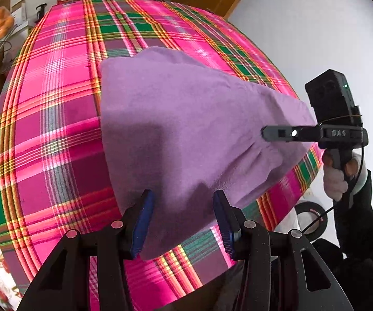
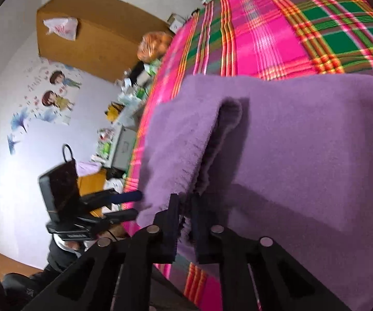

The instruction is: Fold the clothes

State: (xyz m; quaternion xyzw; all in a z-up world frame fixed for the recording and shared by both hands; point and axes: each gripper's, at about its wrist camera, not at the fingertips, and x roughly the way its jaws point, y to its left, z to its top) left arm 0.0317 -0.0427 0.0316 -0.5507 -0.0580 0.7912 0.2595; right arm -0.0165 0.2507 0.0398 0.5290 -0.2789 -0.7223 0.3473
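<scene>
A purple fleece cloth (image 1: 186, 119) lies on a table under a pink and green plaid cover (image 1: 56, 129). My left gripper (image 1: 184, 207) stands open over the cloth's near corner, its blue pads (image 1: 143, 220) apart on either side of the fabric and not pressing it. In the right wrist view the left gripper (image 2: 138, 203) has its tips at the cloth's edge (image 2: 160, 181). My right gripper (image 2: 186, 199) is shut on a bunched fold of the purple cloth (image 2: 303, 155). In the left wrist view the right gripper (image 1: 263, 132) pinches the cloth's right edge and holds it off the table.
A gloved hand (image 1: 334, 181) holds the right gripper beyond the table's right edge. A roll of black tape (image 1: 312, 220) lies on the floor below. A bag of oranges (image 2: 152, 44), boxes and clutter line the table's far side, by a brown cabinet (image 2: 95, 46).
</scene>
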